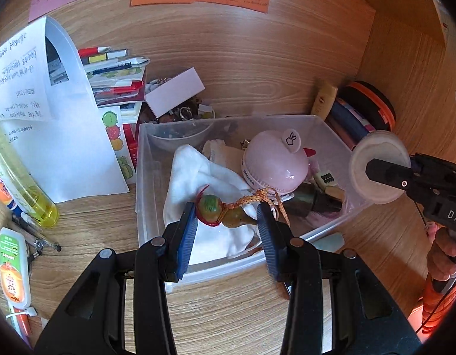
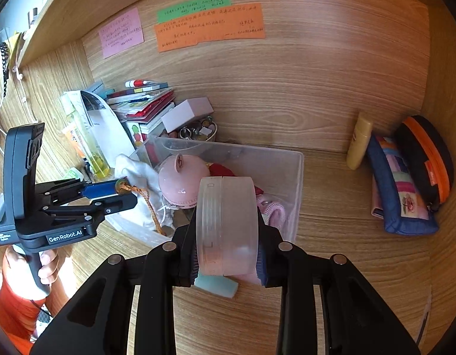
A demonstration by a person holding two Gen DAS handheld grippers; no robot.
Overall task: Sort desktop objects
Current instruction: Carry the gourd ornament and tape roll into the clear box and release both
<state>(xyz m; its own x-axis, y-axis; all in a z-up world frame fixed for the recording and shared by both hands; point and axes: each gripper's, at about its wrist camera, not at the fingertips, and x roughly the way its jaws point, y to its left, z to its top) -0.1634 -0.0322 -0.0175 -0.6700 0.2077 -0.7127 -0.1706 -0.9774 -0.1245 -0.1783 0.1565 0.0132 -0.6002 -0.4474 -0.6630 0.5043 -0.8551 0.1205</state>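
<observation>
My left gripper [image 1: 226,217] is shut on a small green-brown gourd charm [image 1: 225,211] with an orange braided cord, held over the clear plastic bin [image 1: 142,177]. The bin holds a white cloth [image 1: 198,174], a pink round fan [image 1: 275,162] and other small items. My right gripper [image 2: 228,236] is shut on a frosted round jar [image 2: 226,224] and holds it above the bin's near right corner [image 2: 299,159]. The jar [image 1: 376,167] and right gripper also show at the right of the left wrist view. The left gripper [image 2: 121,190] shows at the left of the right wrist view.
A yellow bottle [image 1: 24,183], a glue bottle [image 1: 12,269] and pens lie left of the bin. Papers and books [image 1: 115,77] are stacked behind. A small bowl of trinkets [image 2: 198,131], a cream tube [image 2: 358,142], a patchwork pouch [image 2: 402,195] and an orange-black case [image 2: 426,153] stand along the back wall. A teal sponge [image 2: 216,287] lies on the desk.
</observation>
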